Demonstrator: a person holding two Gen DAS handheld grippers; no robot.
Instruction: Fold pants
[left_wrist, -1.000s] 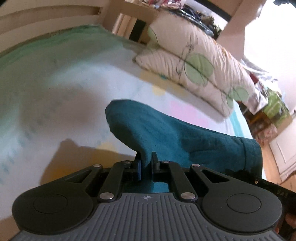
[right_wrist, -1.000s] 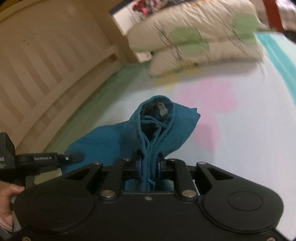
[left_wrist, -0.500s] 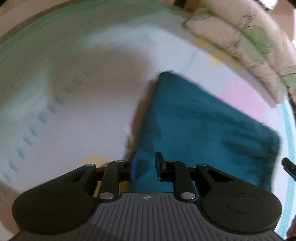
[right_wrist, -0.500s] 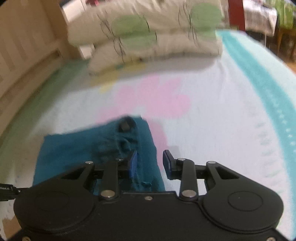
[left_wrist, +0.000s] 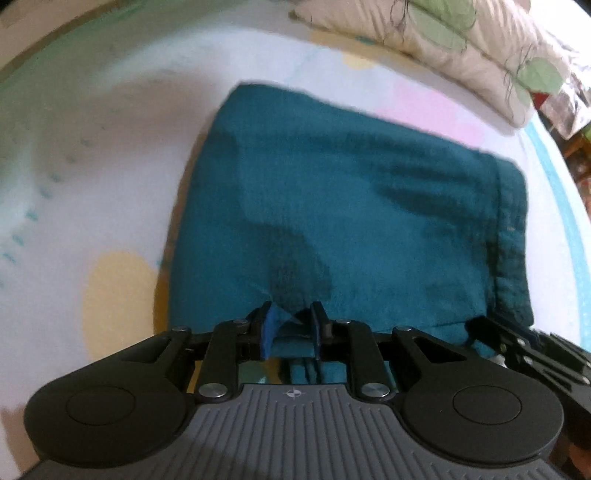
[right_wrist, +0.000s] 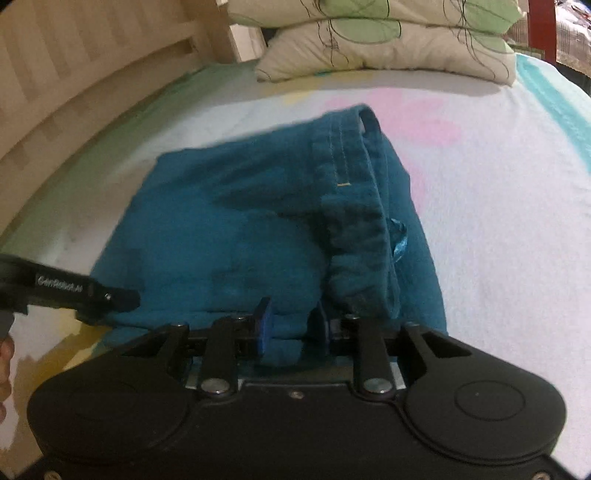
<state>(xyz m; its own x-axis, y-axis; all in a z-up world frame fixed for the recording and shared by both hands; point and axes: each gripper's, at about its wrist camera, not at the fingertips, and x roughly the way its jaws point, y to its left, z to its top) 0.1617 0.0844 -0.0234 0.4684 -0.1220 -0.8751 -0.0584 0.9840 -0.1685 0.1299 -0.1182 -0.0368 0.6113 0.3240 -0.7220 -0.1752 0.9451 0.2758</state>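
A: Where do the pants (left_wrist: 347, 206) lie?

B: Flat on the bed sheet (left_wrist: 110, 155), folded into a rough rectangle. Teal cloth, waistband (right_wrist: 354, 192) along the right edge in the right wrist view, with a shiny ribbon loop just beside it. Two pillows (right_wrist: 373, 48) are stacked well beyond, near the wooden headboard (right_wrist: 74, 74).

A: Left gripper (left_wrist: 291, 325)?

B: Low over the near edge of the pants. Its jaws have just been opening; they stand parted, and a small peak of cloth rises between the pads. Whether the pads press on it cannot be told.

A: Right gripper (right_wrist: 291, 325)?

B: Also at the near edge, close to the waistband. Jaws parted with a clear gap, narrowing a little in the last moment; cloth lies between them, released, pads not pinching it.
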